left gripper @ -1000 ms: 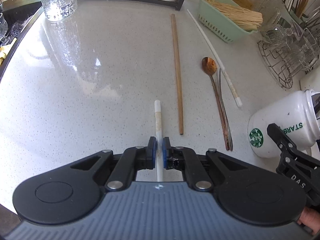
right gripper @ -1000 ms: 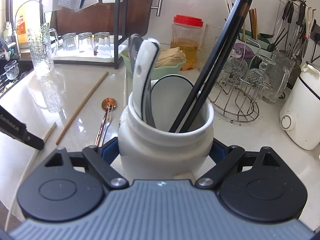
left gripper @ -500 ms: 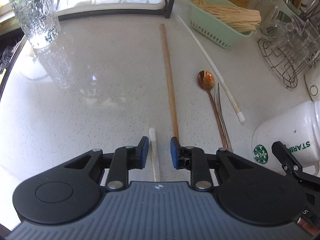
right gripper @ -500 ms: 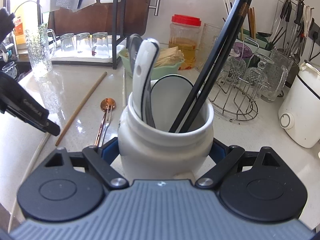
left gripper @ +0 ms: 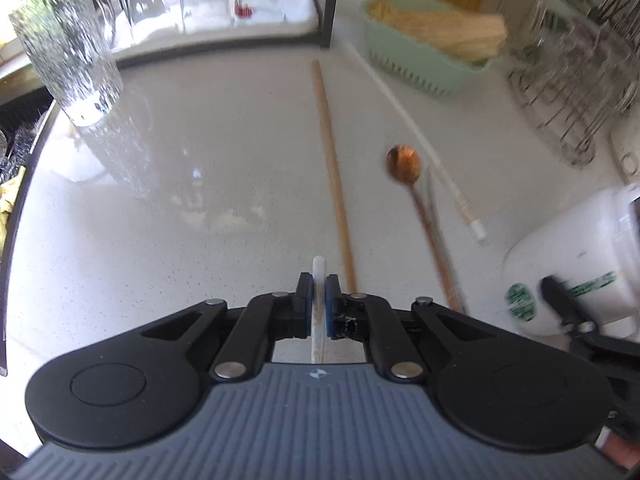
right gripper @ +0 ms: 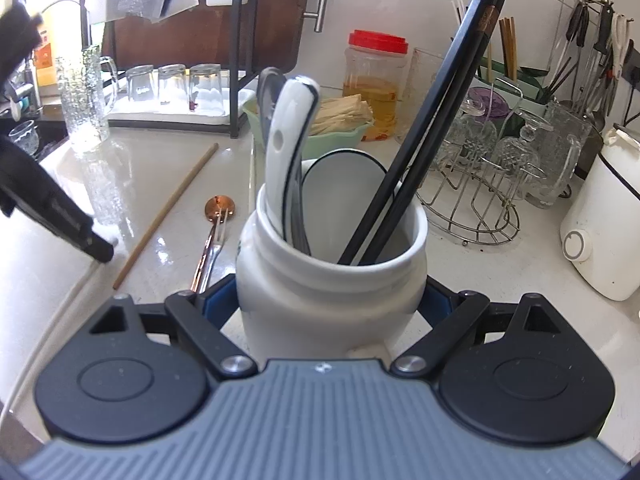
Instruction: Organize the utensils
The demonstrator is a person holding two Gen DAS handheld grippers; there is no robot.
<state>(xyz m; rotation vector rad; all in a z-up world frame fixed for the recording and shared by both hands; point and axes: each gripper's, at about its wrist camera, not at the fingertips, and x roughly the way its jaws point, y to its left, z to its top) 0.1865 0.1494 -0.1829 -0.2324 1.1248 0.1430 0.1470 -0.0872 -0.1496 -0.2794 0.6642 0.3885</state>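
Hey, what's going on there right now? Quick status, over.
Left gripper closing on white chopstick. Right gripper clamped on white mug. Wooden chopstick, copper spoon lie on counter; nothing blocking.

white mug (right gripper: 332, 300) – green logo, copper spoon (left gripper: 404, 164), mint-green basket (left gripper: 424, 72)

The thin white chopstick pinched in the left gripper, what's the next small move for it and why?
Probably lift the thin white chopstick and carry it toward the white ceramic jar. The left gripper is closing on its end, the rest lies behind the fingers, and the right gripper steadies the open-mouthed jar, where black chopsticks already stand.
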